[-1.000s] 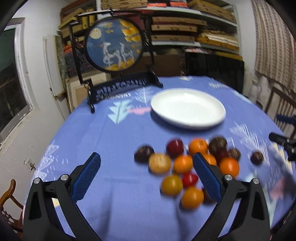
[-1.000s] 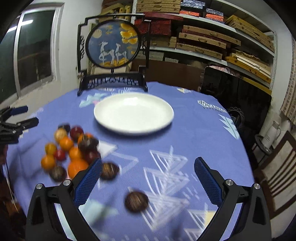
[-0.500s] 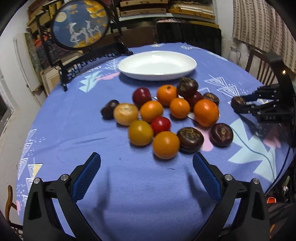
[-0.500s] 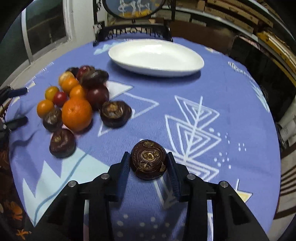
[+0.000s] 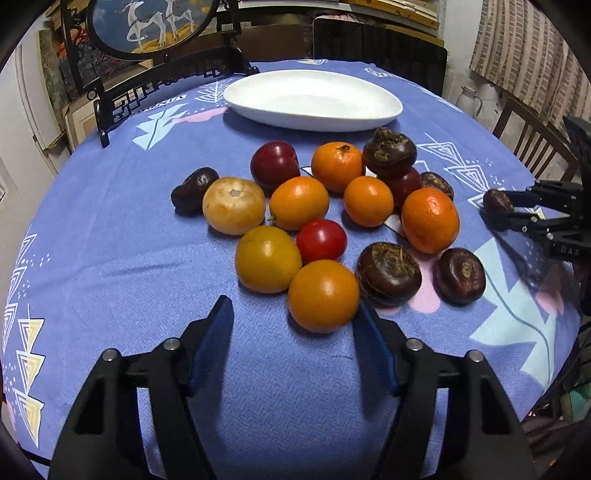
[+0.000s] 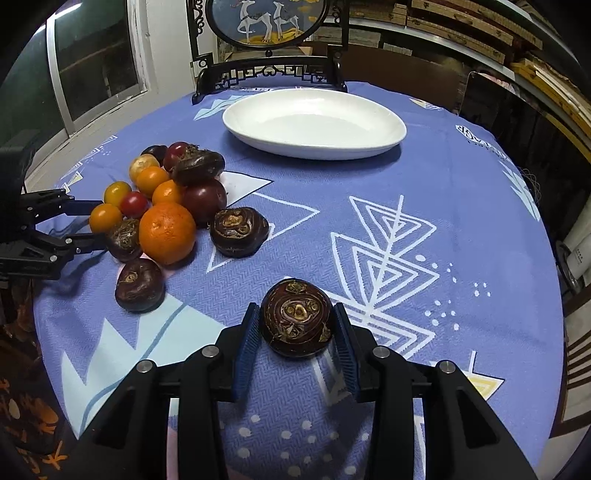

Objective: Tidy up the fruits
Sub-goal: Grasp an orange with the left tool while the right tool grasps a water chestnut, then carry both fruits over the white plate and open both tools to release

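A cluster of several fruits lies on the blue tablecloth: oranges (image 5: 430,220), a red tomato (image 5: 321,240), a yellow fruit (image 5: 268,259), dark red plums (image 5: 275,165) and dark brown water chestnuts (image 5: 388,274). My left gripper (image 5: 293,341) is open just before the nearest orange fruit (image 5: 323,295). My right gripper (image 6: 295,334) is shut on a dark brown water chestnut (image 6: 295,322) at the tablecloth; it also shows in the left wrist view (image 5: 496,201). The white plate (image 6: 384,142) sits empty farther back.
A round painted screen on a black stand (image 5: 155,77) stands behind the plate. Shelves of boxes (image 6: 461,26) fill the back wall. Wooden chairs (image 5: 532,136) stand at the table's right edge. A window (image 6: 92,62) is at the left.
My right gripper has stayed shut on the water chestnut, now slightly nearer the camera. My left gripper has moved in closer to the fruit cluster and narrowed its opening.
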A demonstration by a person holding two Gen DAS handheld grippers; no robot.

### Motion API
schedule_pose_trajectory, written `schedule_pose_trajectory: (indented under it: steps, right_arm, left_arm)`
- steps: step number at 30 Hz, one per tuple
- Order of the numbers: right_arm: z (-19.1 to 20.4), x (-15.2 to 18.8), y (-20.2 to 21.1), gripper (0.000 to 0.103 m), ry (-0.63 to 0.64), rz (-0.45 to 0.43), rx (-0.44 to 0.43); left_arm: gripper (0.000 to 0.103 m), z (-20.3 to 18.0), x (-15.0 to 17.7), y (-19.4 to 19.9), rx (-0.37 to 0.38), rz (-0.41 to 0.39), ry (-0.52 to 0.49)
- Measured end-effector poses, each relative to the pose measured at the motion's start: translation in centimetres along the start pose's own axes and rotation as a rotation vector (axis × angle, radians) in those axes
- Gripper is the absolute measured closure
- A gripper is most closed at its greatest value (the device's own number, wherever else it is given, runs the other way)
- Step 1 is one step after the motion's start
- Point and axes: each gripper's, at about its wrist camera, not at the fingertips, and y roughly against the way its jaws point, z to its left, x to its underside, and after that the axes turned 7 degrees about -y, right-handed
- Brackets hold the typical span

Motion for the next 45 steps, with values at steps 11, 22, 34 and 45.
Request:
schedule_pose_trajectory:
  steps: [11, 22, 34, 45]
  right_arm:
    - [-0.1, 0.3, -0.5, 0.063, -0.004, 0.016, 0.005]
    - [0.9, -6.5, 3.4, 0.063, 0.036, -0.149, -0.024]
    - [-0.4, -17.5, 1.1, 0.063, -0.066, -0.288, -0.072]
    - [-1.7, -20.0, -6.7, 0.063, -0.134, -0.198, -0.084]
  left_arm:
    - [0.068, -0.8, -0.6, -0.4, 0.043, 0.018, -0.021]
    - [0.068, 0.4, -8.0, 4.1, -0.070, -0.169, -0.037]
    - [0.068, 0.7, -19.9, 0.0, -0.155, -0.241, -0.032]
    - [0.068, 2.1, -21.8, -7.7, -0.171, -0.117, -0.003]
